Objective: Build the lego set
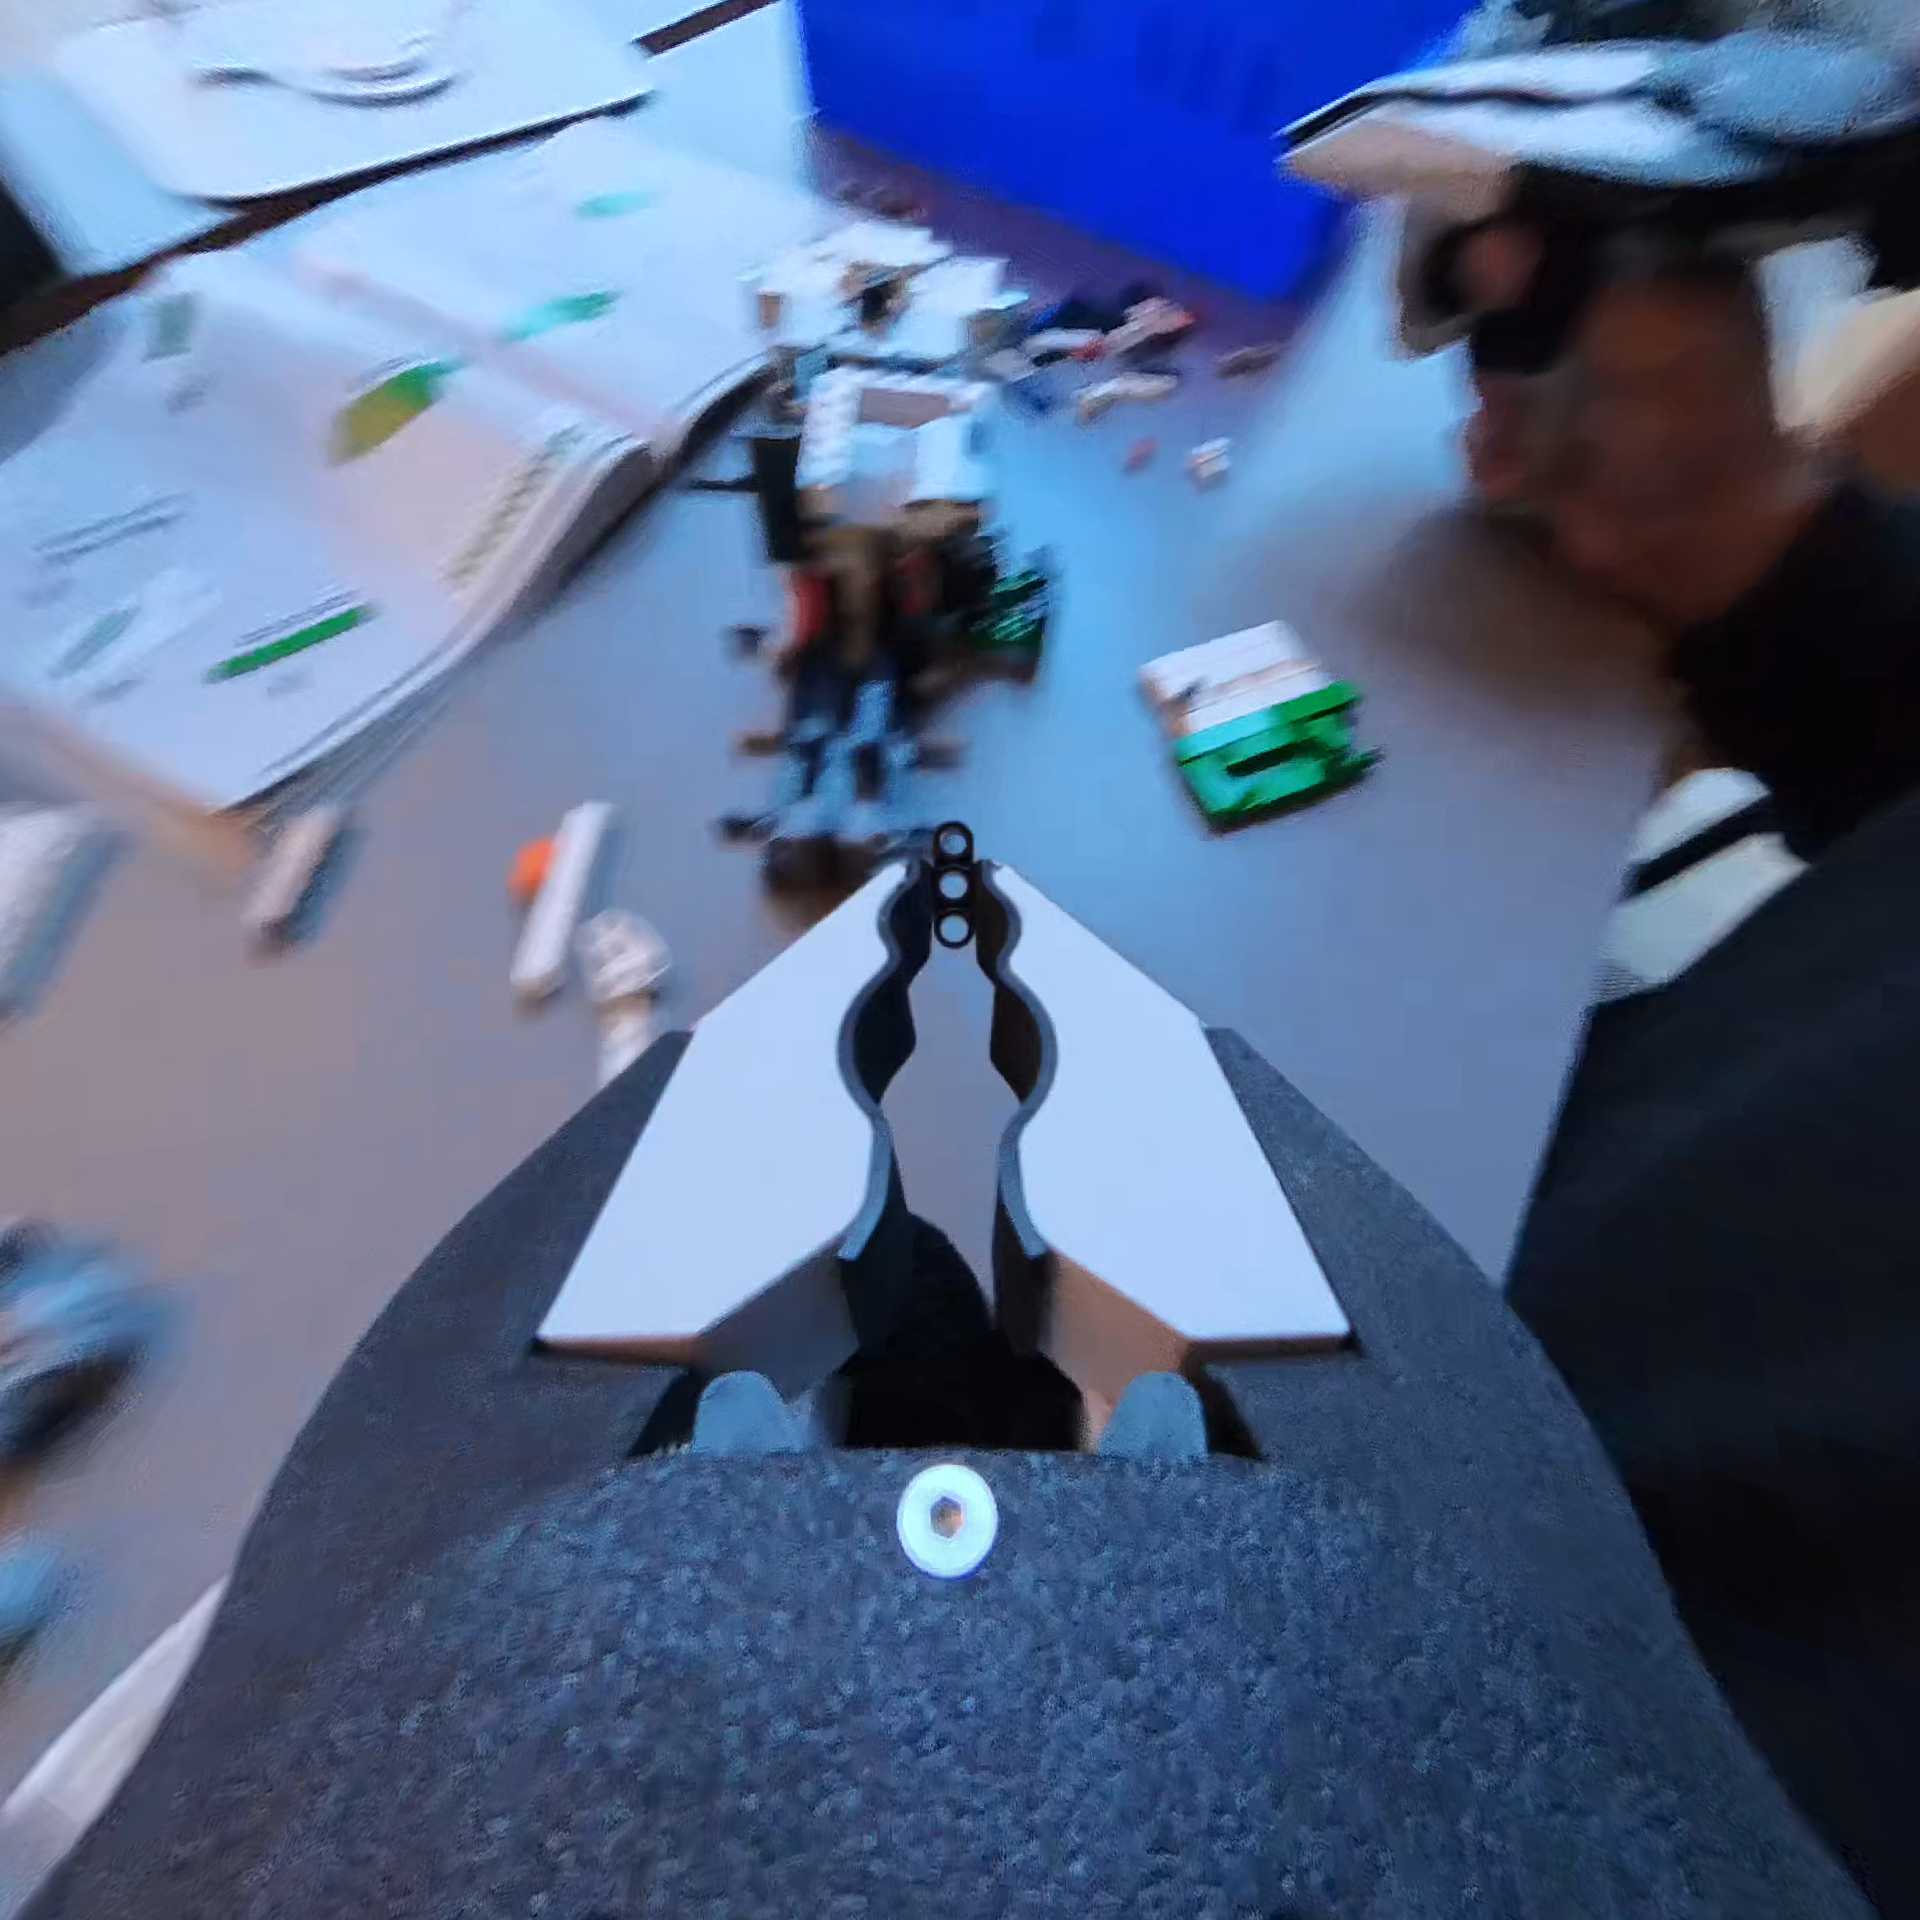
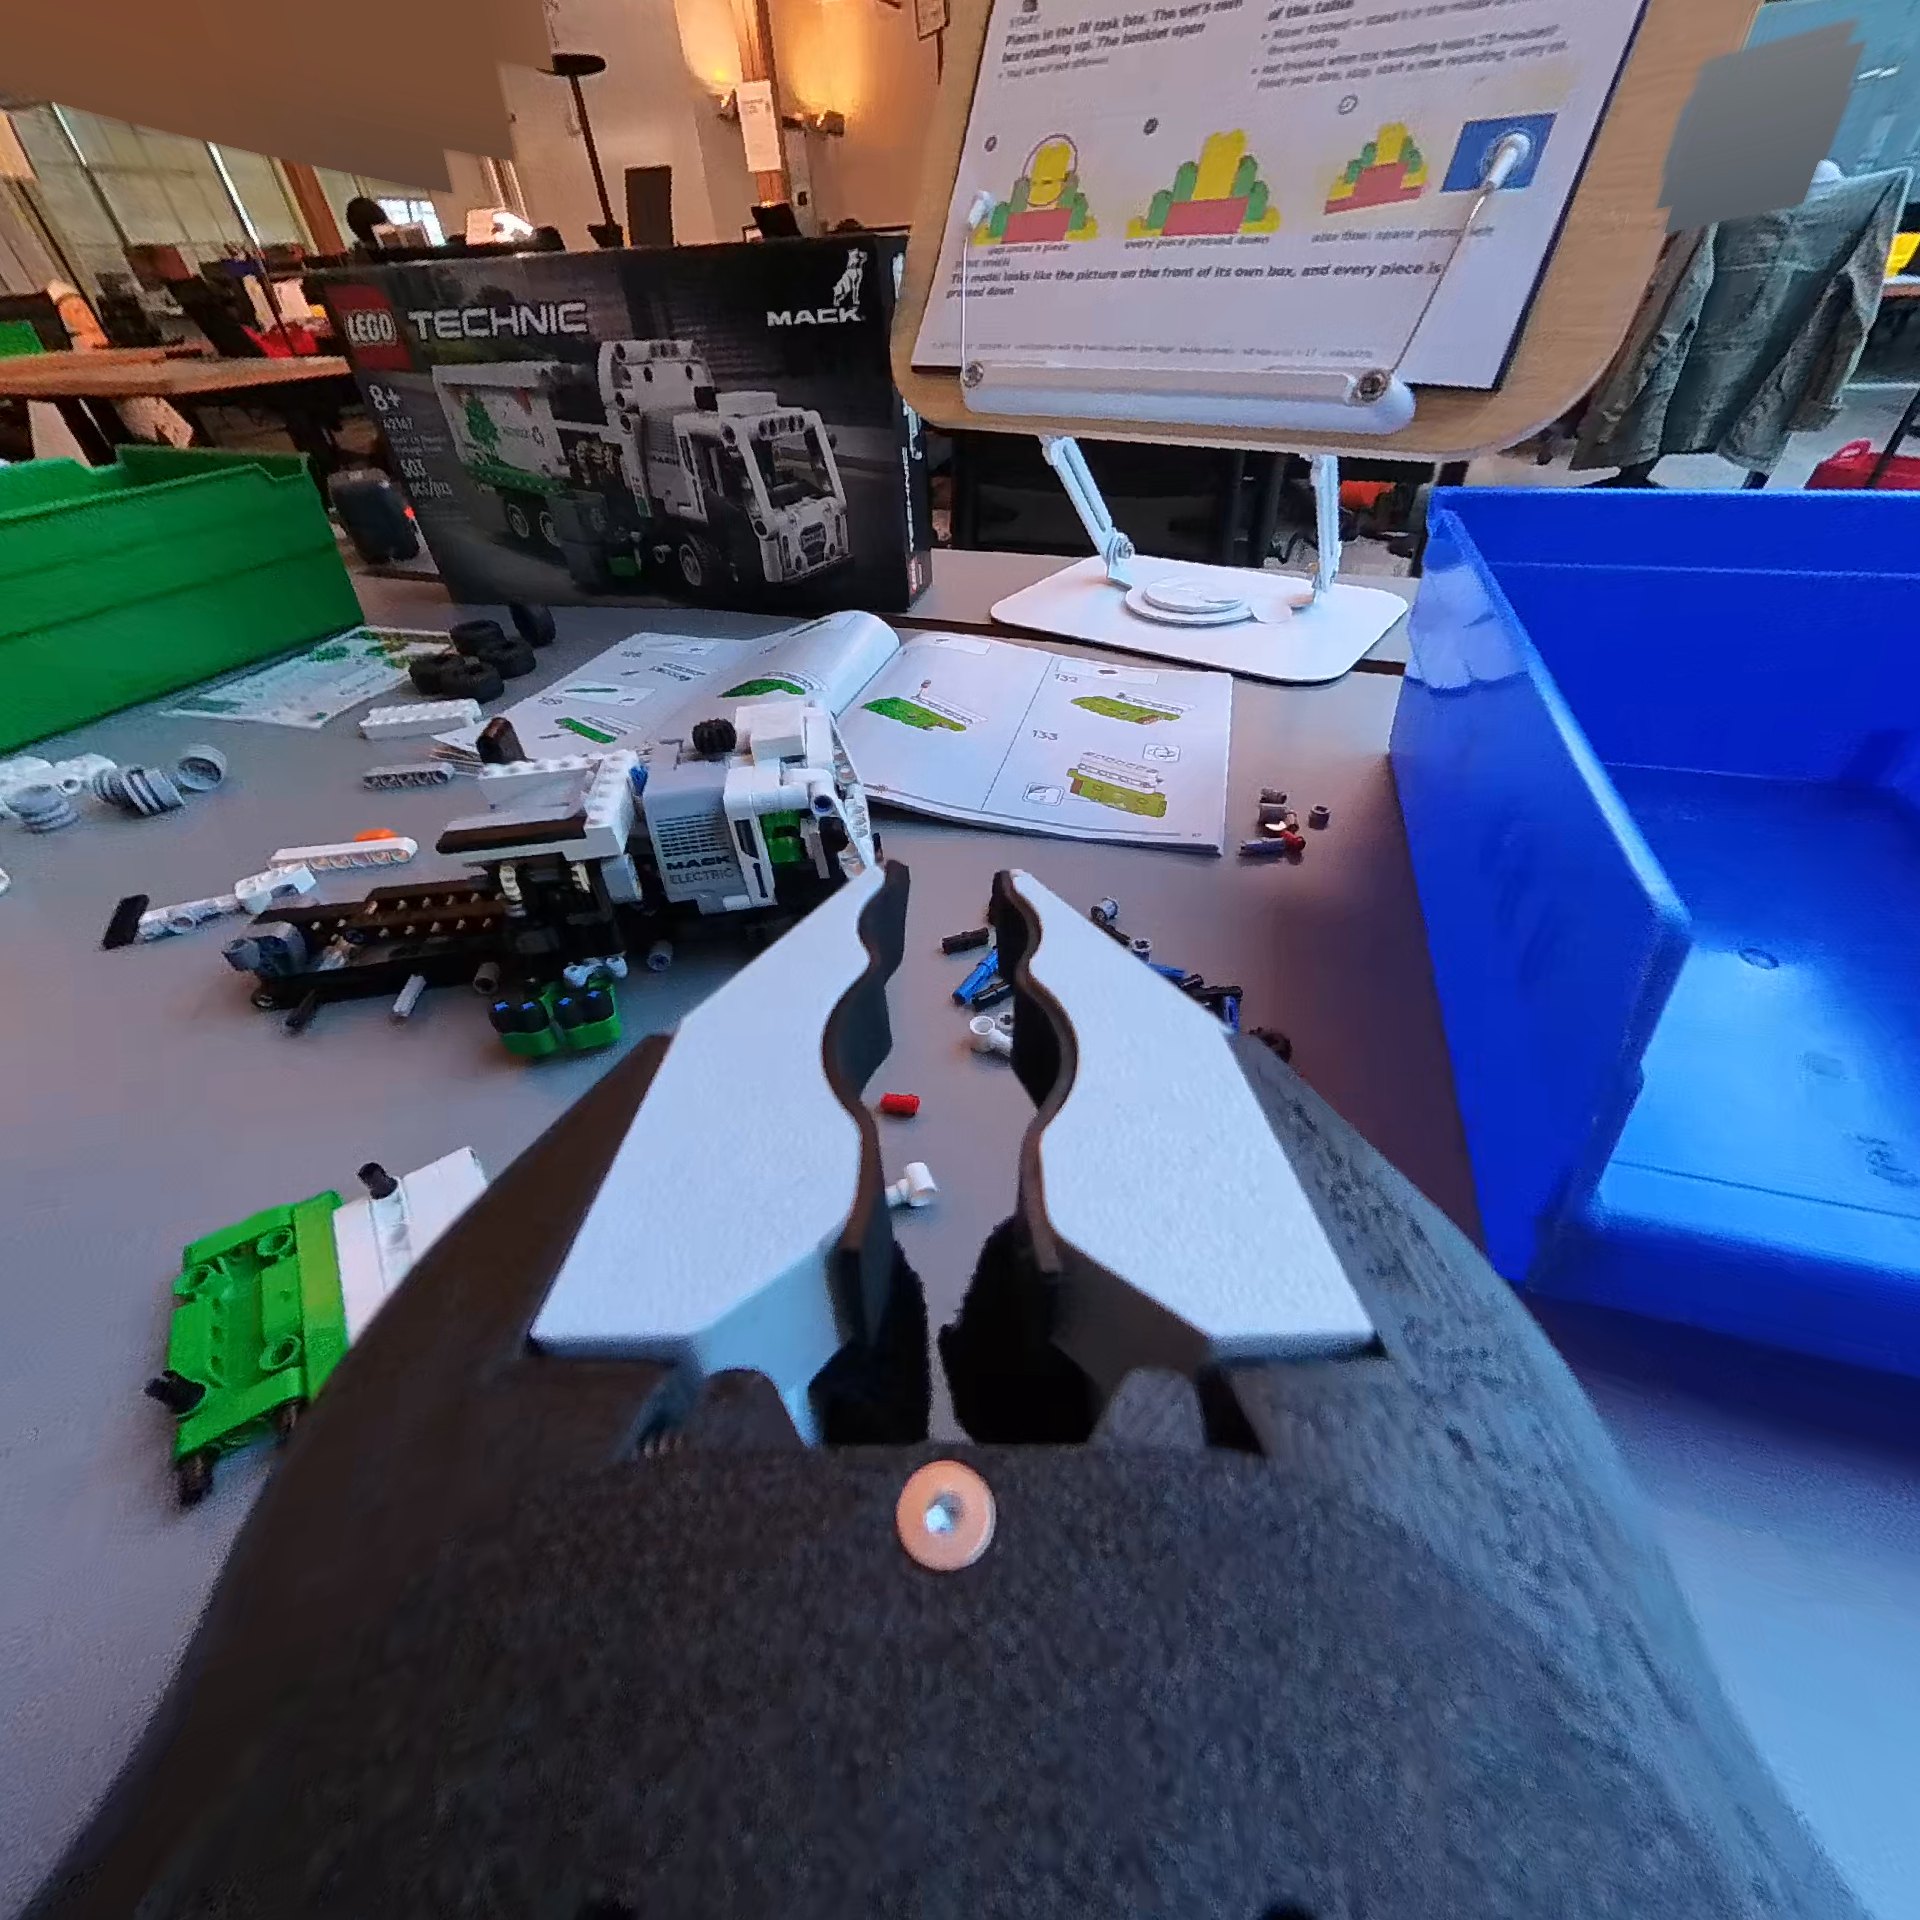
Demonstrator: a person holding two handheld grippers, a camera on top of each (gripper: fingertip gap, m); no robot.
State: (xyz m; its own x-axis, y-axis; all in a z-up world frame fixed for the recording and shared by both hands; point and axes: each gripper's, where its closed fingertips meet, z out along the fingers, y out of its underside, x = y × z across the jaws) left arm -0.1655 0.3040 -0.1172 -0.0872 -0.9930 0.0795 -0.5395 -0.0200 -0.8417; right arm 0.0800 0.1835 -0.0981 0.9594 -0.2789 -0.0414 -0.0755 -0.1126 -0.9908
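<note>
My left gripper (image 1: 953, 883) is shut on a small black beam with three holes (image 1: 953, 885), held above the table; this view is blurred by motion. Beyond it lies the half-built truck (image 1: 883, 582), with a green and white sub-assembly (image 1: 1257, 722) to its right. My right gripper (image 2: 948, 894) is open and empty, hovering over loose pins: a red pin (image 2: 899, 1103), a white connector (image 2: 914, 1184) and blue pins (image 2: 982, 977). The white and black truck model (image 2: 644, 842) lies ahead on the left, and the green and white sub-assembly (image 2: 270, 1320) sits at lower left.
The open instruction booklet (image 2: 1029, 738) lies behind the truck, and it also shows in the left wrist view (image 1: 312, 499). A blue bin (image 2: 1683, 883) stands at right, a green bin (image 2: 156, 582) at left. The set's box (image 2: 644, 426), a stand with a sheet (image 2: 1226, 208), black tyres (image 2: 478, 660) and grey wheels (image 2: 135, 784) are behind. Tip to tip, the grippers are about 30 cm apart. The white connector (image 2: 914, 1184) lies around 8 cm away from my right fingertips. Look for it in the left wrist view (image 1: 1216, 443) too. My right gripper is the nearer one to the red pin (image 2: 899, 1103): about 9 cm, against 25 cm. Look for it in the left wrist view (image 1: 1140, 448) too.
</note>
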